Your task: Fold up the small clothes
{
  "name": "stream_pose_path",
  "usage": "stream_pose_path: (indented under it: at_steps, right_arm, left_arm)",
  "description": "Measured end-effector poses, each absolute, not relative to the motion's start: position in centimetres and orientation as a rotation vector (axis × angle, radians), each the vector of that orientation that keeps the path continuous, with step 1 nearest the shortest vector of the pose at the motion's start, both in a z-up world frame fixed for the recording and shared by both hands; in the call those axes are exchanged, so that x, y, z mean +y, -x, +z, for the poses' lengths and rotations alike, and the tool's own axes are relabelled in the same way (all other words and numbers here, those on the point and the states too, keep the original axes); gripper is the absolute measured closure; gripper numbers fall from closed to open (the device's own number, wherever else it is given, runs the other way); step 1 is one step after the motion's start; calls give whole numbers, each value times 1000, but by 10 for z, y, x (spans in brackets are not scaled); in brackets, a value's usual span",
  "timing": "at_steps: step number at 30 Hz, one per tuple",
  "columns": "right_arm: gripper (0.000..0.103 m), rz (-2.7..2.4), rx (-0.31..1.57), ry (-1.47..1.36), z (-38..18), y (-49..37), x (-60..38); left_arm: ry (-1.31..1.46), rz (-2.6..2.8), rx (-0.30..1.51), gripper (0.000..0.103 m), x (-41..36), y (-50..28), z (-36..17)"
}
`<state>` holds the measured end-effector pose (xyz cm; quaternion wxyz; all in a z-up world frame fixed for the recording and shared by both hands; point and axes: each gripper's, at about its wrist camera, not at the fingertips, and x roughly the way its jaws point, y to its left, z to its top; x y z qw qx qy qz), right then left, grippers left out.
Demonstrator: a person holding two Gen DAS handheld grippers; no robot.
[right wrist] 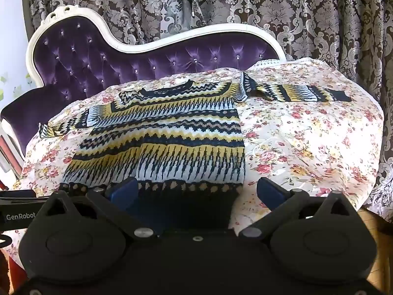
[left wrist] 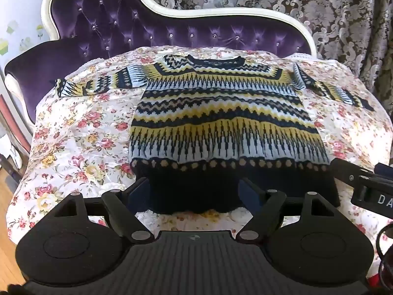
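Your patterned knit sweater (left wrist: 221, 113) lies flat and unfolded on the floral quilt (left wrist: 73, 142), sleeves out. Both the left hand-held gripper (left wrist: 196, 191) and right hand-held gripper (right wrist: 194, 191) are spread, empty, at the near hem; every fold remains.

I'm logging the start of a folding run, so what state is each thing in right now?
Sweater: unfolded, lying flat, both sleeves spread out, hem toward the grippers.
Floral cover: spread over the purple sofa, under the sweater.
Left gripper: open, over the dark hem.
Right gripper: open wide, at the hem's right corner.
Curtains: drawn.
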<state>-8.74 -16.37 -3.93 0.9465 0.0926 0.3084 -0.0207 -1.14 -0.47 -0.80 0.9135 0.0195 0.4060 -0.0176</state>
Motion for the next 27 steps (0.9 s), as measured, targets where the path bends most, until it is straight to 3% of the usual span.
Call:
stream_pose_path:
  at_steps: [27]
  right_arm:
    - [1,-43,630,-191,-40,84,-161]
  left_arm:
    - [-33,-29,844,25,-2,10,-10]
